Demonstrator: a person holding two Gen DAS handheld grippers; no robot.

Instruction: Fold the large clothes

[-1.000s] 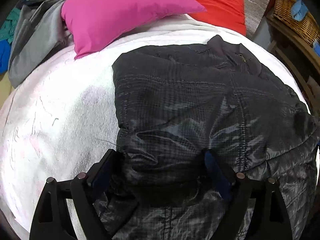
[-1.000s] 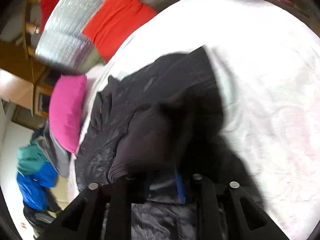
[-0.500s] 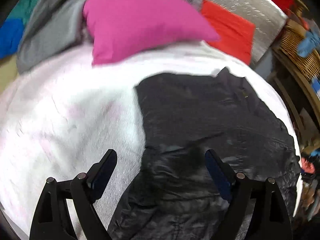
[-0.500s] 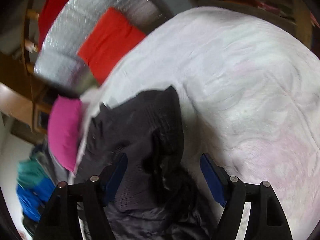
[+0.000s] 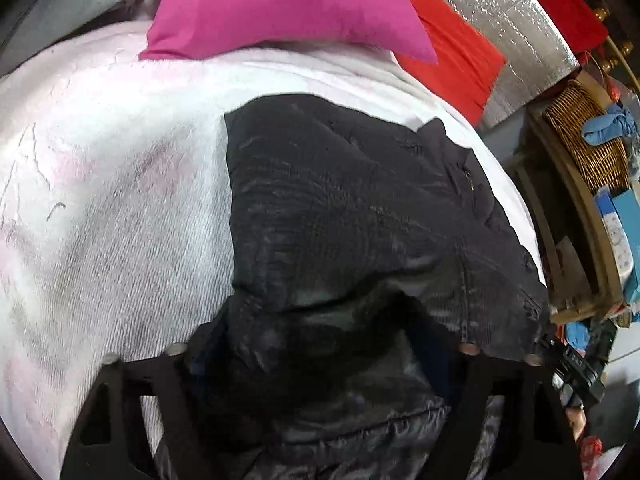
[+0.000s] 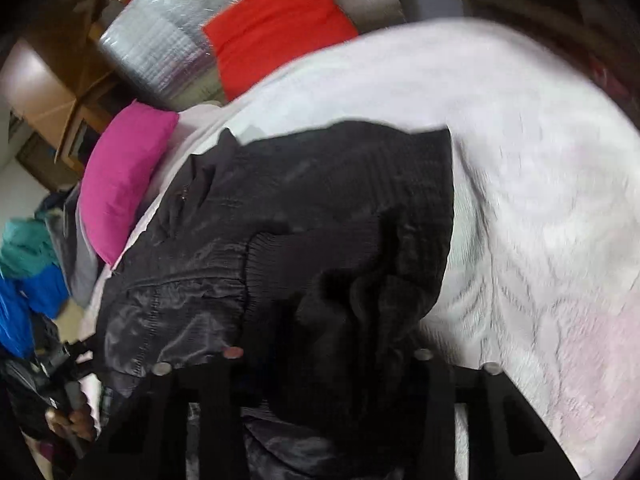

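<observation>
A black quilted jacket [image 5: 352,216] lies on the white bed cover [image 5: 104,216], collar toward the far right. It also shows in the right wrist view [image 6: 320,208], with a ribbed cuff bunched near the fingers. My left gripper [image 5: 320,356] stands wide open with a raised fold of the jacket between its fingers, which do not press on it. My right gripper [image 6: 328,360] is also open over bunched jacket fabric. The fingertips of both are largely hidden by dark cloth.
A pink pillow [image 5: 280,4] lies at the head of the bed, a red cushion [image 5: 452,48] and silver padding [image 5: 500,12] behind it. A wicker basket [image 5: 584,136] and shelves stand to the right. Grey, teal and blue clothes [image 6: 28,264] are piled beside the bed.
Both grippers lifted off the jacket half a second ago and have come back down onto its near edge. The right gripper, shut on fabric a second ago, is open.
</observation>
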